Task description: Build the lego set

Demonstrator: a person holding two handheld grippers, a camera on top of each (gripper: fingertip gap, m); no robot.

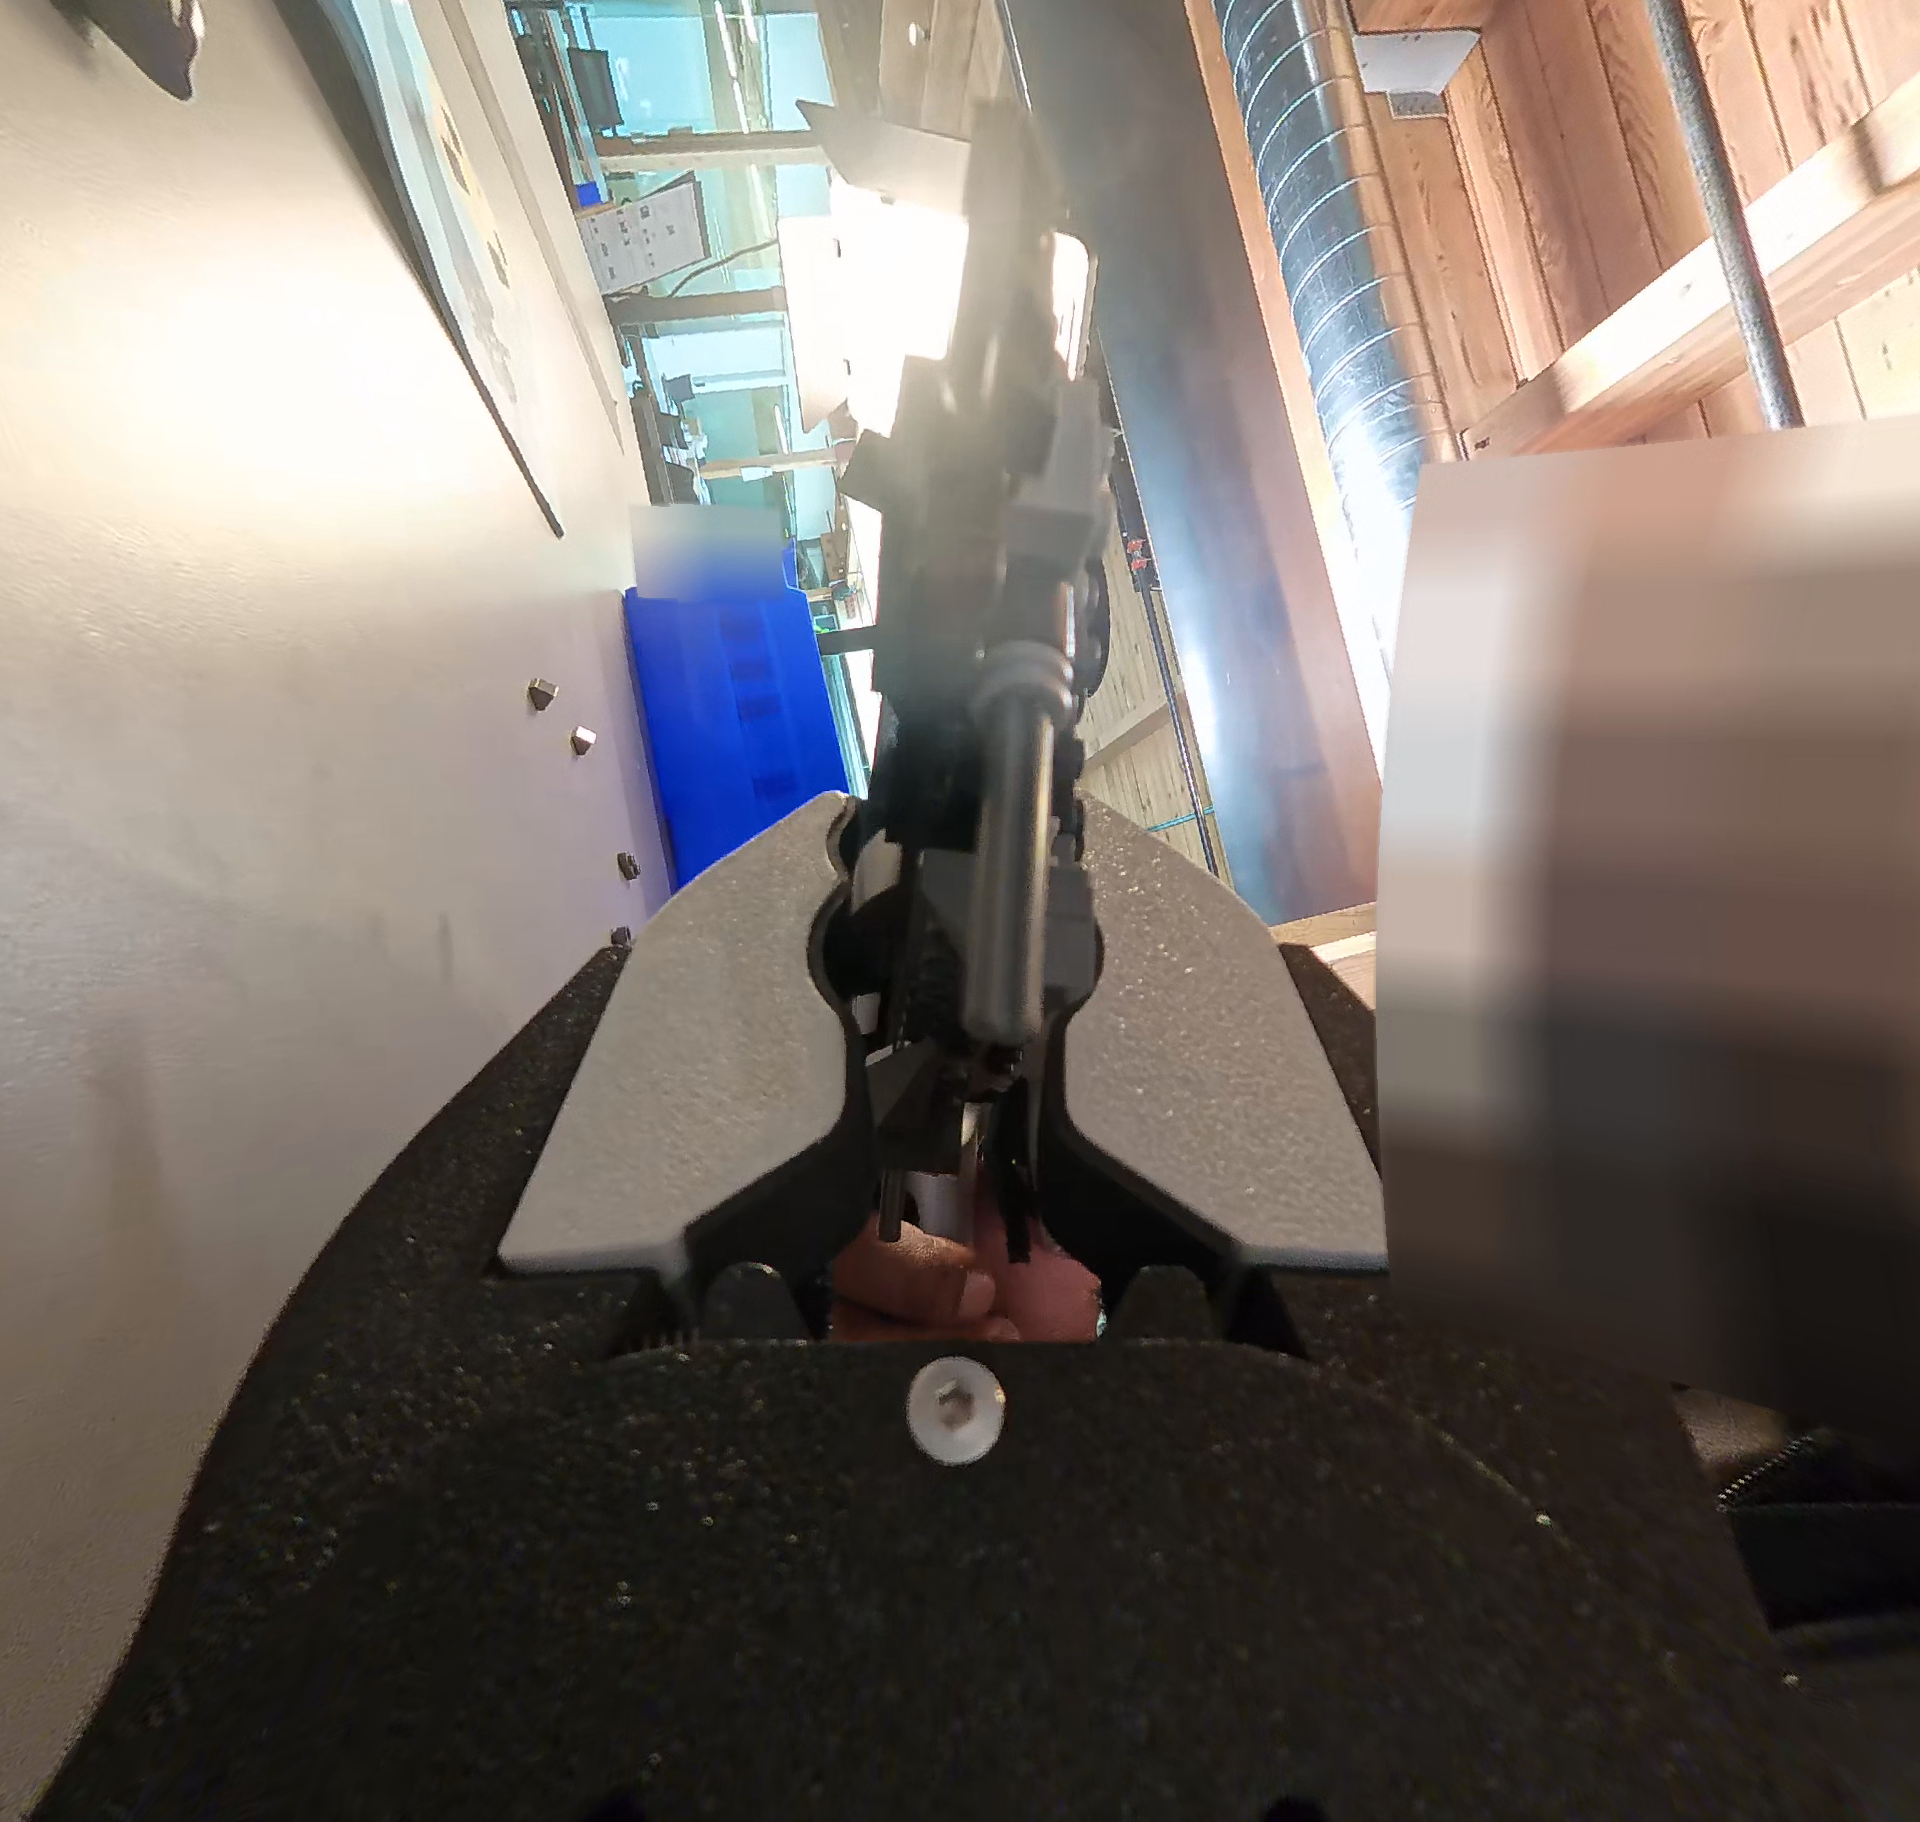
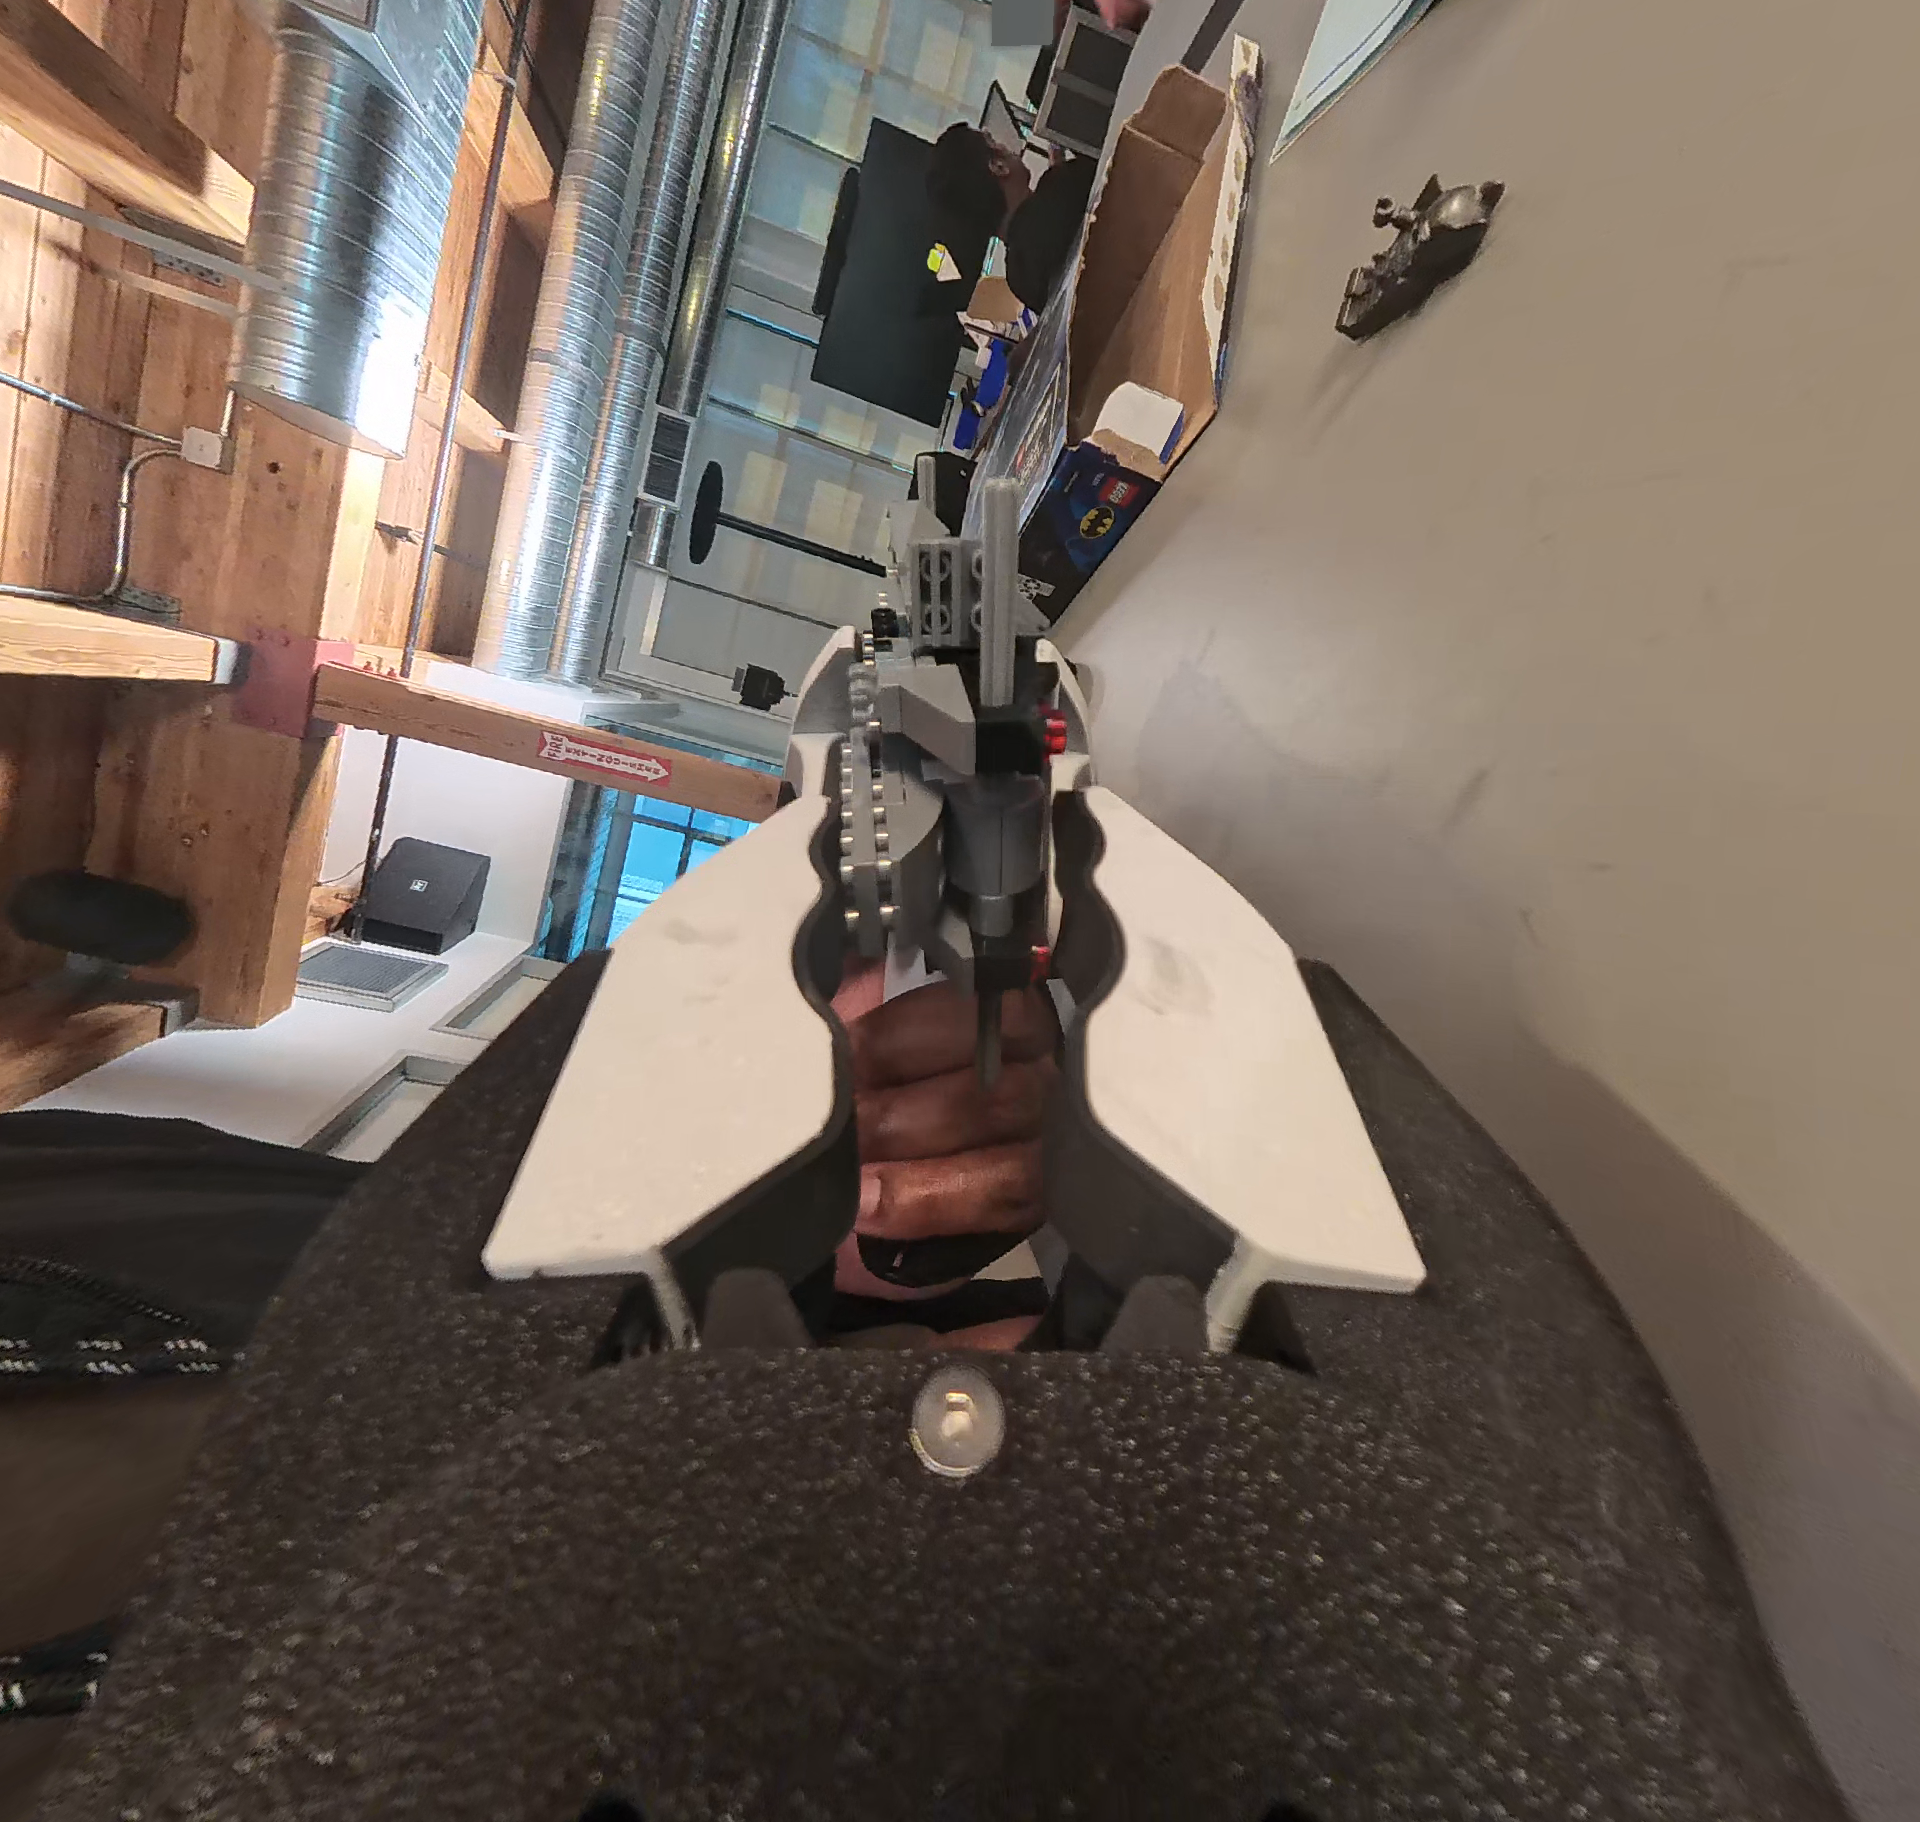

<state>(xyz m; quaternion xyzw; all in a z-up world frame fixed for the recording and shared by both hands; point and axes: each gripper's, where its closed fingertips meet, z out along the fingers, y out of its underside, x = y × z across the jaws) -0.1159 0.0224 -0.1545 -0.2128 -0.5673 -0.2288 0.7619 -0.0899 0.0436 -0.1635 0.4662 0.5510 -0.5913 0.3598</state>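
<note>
Pale table [image 2: 1558,837] edge beside both tongs [image 1: 961,837] [image 2: 940,692] clamping a grey brick model [image 2: 935,785].

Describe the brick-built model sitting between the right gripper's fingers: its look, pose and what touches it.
The brick model is a grey and black assembly of plastic building bricks. A studded grey plate runs along its left side, a light grey bar sticks out forward past the fingertips, and small red pieces mark its right edge. It lies lengthwise between the right gripper fingers, which close against both sides. It is held in the air beside the pale table. A hand shows behind it.
</note>
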